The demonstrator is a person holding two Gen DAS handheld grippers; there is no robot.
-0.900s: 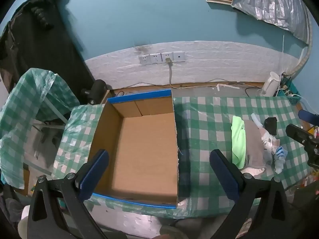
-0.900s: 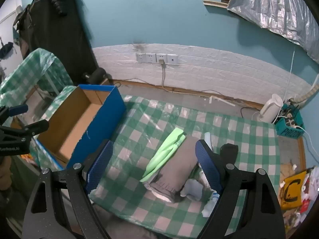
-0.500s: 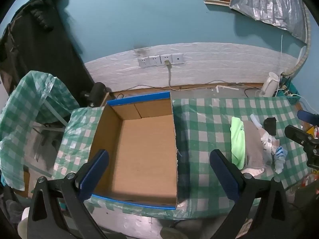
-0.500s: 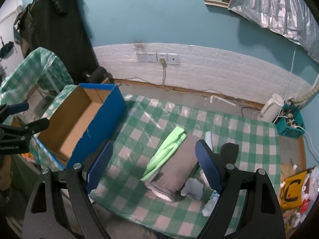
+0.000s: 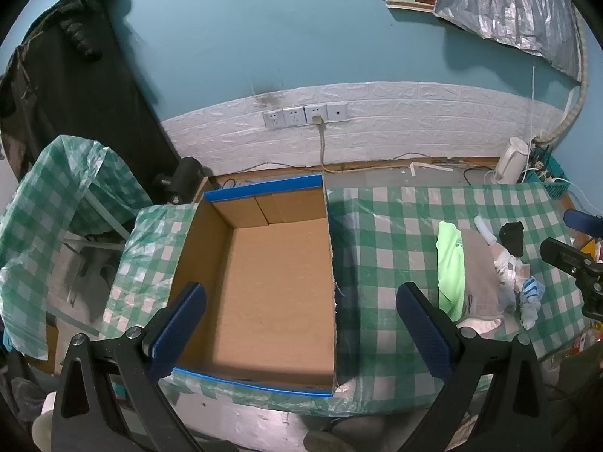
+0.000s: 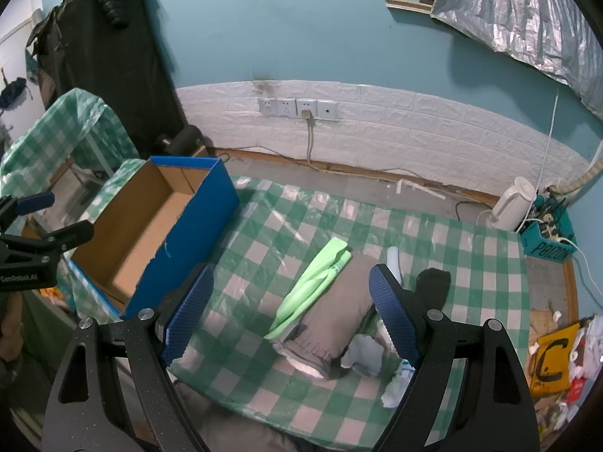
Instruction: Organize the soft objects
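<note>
A blue-sided cardboard box [image 5: 264,286] [image 6: 150,233] stands with nothing in it on the left of the green-checked table [image 5: 384,233] [image 6: 264,248]. A heap of soft things lies to the right: a lime-green garment [image 5: 450,263] [image 6: 320,278], a folded grey cloth [image 5: 480,275] [image 6: 335,320], a black sock [image 5: 512,235] [image 6: 433,286] and white and blue socks [image 5: 527,293] [image 6: 395,380]. My left gripper [image 5: 301,327] hangs open above the box. My right gripper [image 6: 290,312] is open above the heap, touching nothing.
A white kettle [image 6: 514,203] and a teal basket of cables [image 6: 550,233] sit on the floor at the back right. A second checked cover [image 5: 49,203] drapes furniture at the left. Wall sockets [image 5: 305,115] with a cable are behind the table.
Both views have shifted only slightly; the right gripper has edged a little closer over the heap. Nothing was picked up or released.
</note>
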